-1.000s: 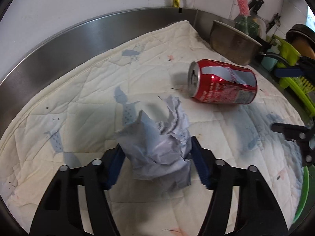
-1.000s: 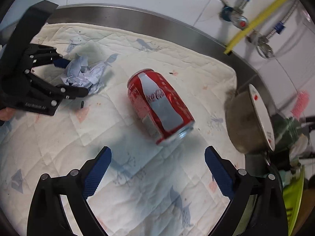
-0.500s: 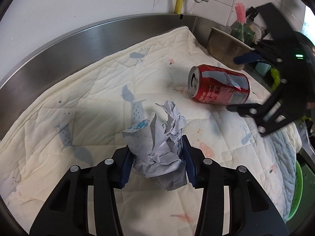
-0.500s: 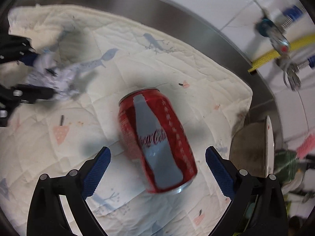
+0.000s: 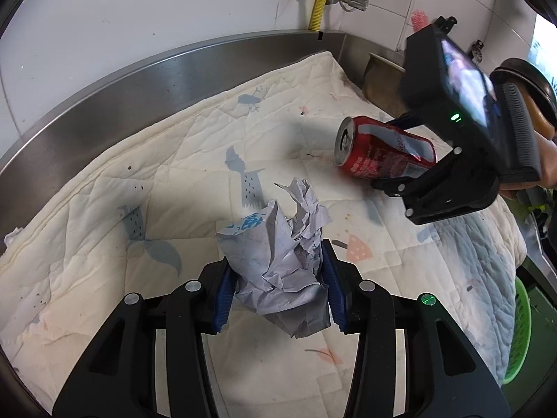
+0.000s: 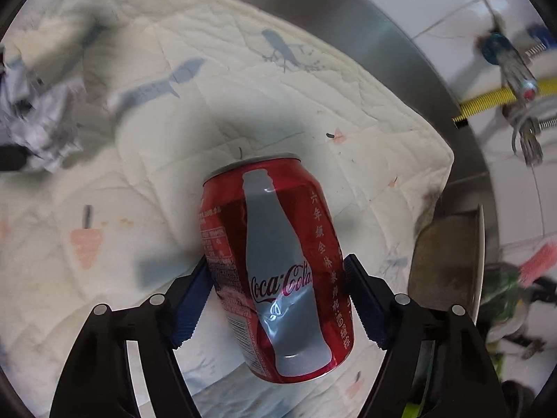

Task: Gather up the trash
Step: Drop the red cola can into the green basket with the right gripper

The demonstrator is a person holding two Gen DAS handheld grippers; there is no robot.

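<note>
A crumpled grey-white paper ball [image 5: 283, 261] sits between the blue pads of my left gripper [image 5: 278, 287], which is shut on it just above the quilted cloth [image 5: 139, 181]. The paper also shows blurred at the left of the right wrist view [image 6: 41, 125]. A red Coca-Cola can [image 6: 278, 268] lies on its side on the cloth. My right gripper [image 6: 278, 299] has its pads against both sides of the can, shut on it. In the left wrist view the can [image 5: 379, 156] lies at the right with the right gripper [image 5: 410, 174] around its far end.
A steel counter rim [image 5: 156, 80] and white tiled wall run behind the cloth. A metal bowl [image 6: 449, 250] stands past the cloth's right corner, with a pink brush [image 6: 539, 264] beyond. A yellow hose and valve [image 5: 320, 3] hang on the wall. A green basket [image 5: 518, 331] is at lower right.
My left gripper closed tighter on the paper ball and lifted slightly. My right gripper moved in over the can and closed its pads on its sides.
</note>
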